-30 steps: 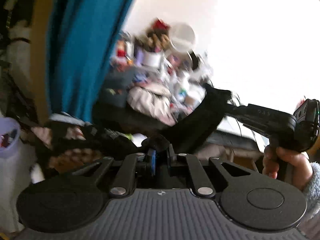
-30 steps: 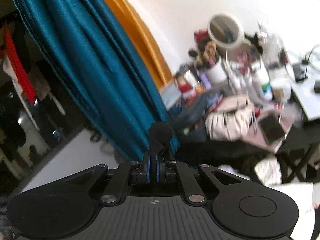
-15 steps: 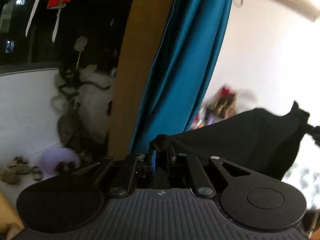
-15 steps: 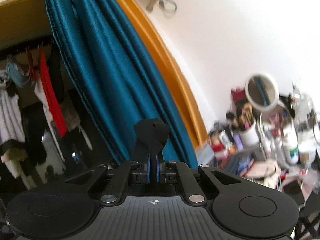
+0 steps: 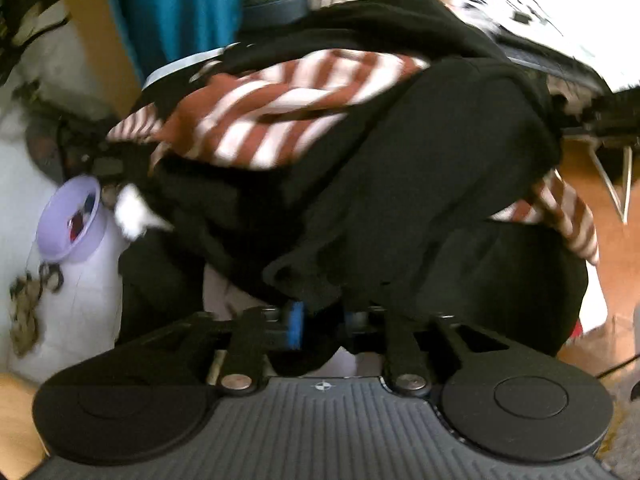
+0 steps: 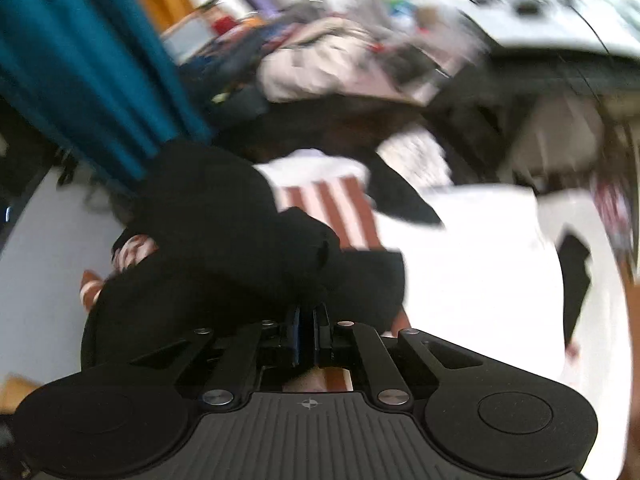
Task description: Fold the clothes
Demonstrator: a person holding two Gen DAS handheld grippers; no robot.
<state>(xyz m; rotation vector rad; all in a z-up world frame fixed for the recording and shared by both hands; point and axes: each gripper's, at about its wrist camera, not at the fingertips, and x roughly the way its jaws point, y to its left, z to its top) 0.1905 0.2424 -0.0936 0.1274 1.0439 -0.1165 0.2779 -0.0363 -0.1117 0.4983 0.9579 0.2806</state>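
Note:
A black garment [image 5: 420, 168] lies draped over a pile of clothes, partly covering a red and white striped garment [image 5: 280, 104]. My left gripper [image 5: 320, 316] has its jaws slightly apart, with a fold of the black cloth between the blue pads. In the right wrist view my right gripper [image 6: 306, 332] is shut on the black garment [image 6: 224, 240], which bunches just ahead of the fingers. The striped garment [image 6: 332, 208] shows beyond it on a white surface [image 6: 472, 264]. Both views are blurred.
A teal curtain [image 6: 80, 60] and an orange door frame [image 5: 92, 28] stand at the left. A lilac tub [image 5: 70, 220] sits low left. A cluttered table [image 6: 340, 40] with bags and bottles is behind. A wooden floor [image 5: 616, 200] shows at the right.
Both grippers have swung down from raised, curtain-level height onto the clothes pile. The black garment, stretched in the air before, now lies over the striped garment. The left jaws have parted a little.

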